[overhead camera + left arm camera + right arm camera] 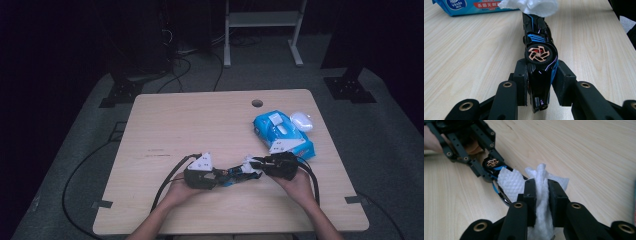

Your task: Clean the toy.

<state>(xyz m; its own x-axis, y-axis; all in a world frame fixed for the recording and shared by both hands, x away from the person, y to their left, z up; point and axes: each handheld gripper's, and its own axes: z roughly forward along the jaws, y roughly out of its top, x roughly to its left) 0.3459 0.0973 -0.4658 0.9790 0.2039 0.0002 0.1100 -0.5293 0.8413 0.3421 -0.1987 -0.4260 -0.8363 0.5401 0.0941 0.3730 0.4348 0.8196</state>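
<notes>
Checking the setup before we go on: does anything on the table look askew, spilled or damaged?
Nothing stands out. The left tongs clamp the black and blue toy car, turned on its side for cleaning; the right tongs pinch a white wipe against it. The blue wipes pack lies intact on the table, nothing spilled.

Readable at the upper left of the left gripper view, on the blue wipes pack (pixel 474 6): the brand "Vinda" in a blue oval, with white Chinese characters on a red band beside it, too cropped to make out.
</notes>
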